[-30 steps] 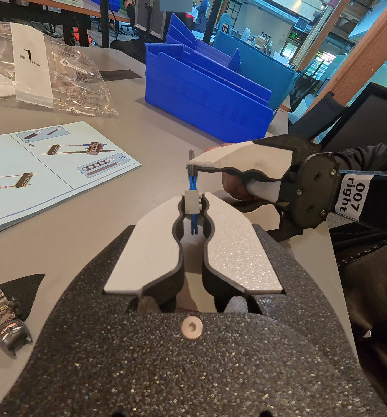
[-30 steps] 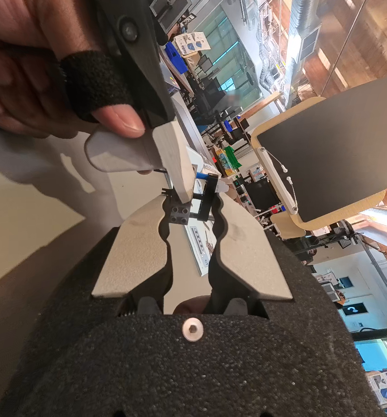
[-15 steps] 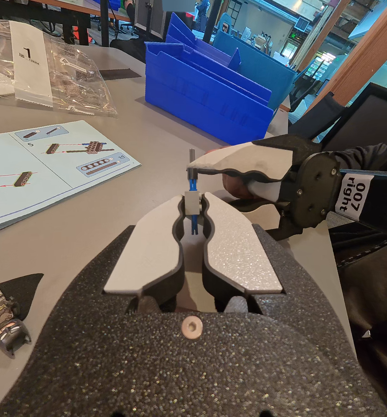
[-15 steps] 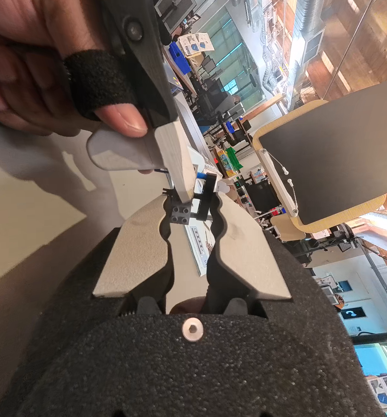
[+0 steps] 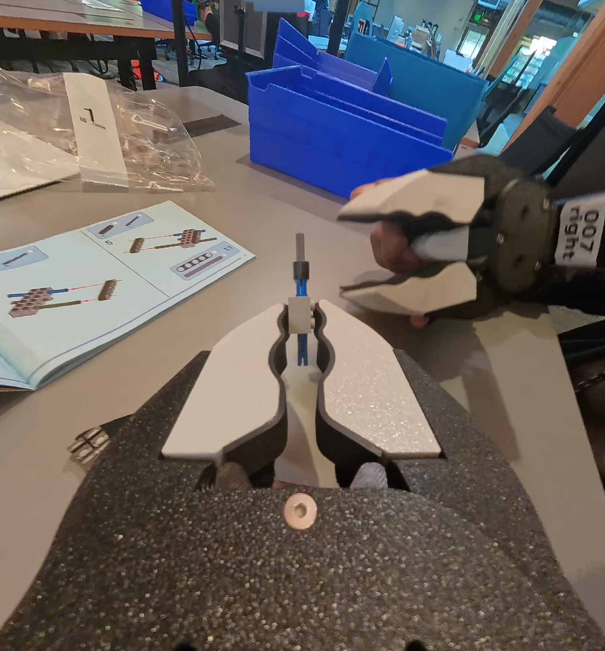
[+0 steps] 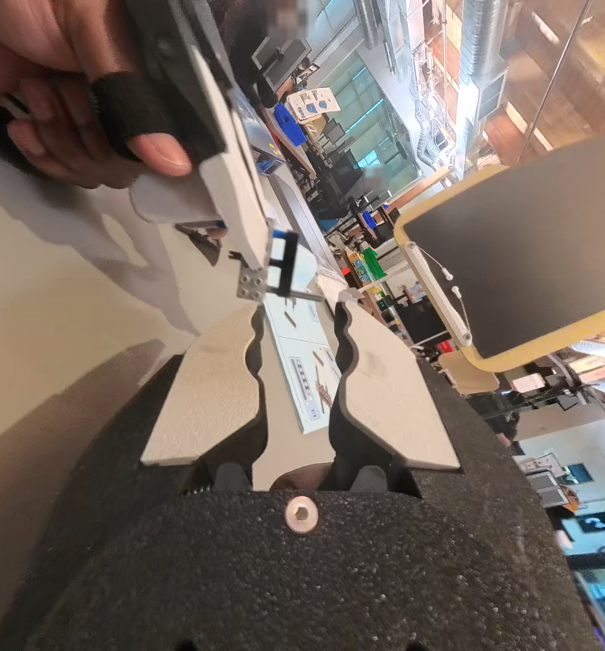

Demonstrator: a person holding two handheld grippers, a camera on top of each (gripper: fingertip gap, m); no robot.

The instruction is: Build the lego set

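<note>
The left gripper [image 5: 299,310] is seen nearly closed, its two grey fingertips pressed against the sides of a small light-grey studded plastic brick [image 5: 298,314]. A thin blue plastic pin [image 5: 301,347] runs through the brick: it is seen below the brick in the gap between the fingers, and above it, where it meets a narrow black plastic beam [image 6: 286,262] seen end-on from the left wrist. A slim grey axle [image 5: 300,243] stands up past that beam. The whole small assembly is held upright above the grey tabletop [image 5: 223,197].

The right gripper [image 6: 299,308] is seen with its jaws parted wide and nothing between them; its grasp is bare. It is held to the right of the assembly, near it but apart, with the brick and beam just ahead of its left fingertip in its own view.

An open light-blue instruction booklet [image 5: 93,281] lies to the left, a clear plastic bag [image 5: 82,130] beyond it, and a blue plastic bin [image 5: 329,141] farther back. A small dark studded piece [image 5: 88,447] is partly hidden behind the gripper body. The right gripper is blurred, and whether a second rod joins brick and beam cannot be told.
</note>
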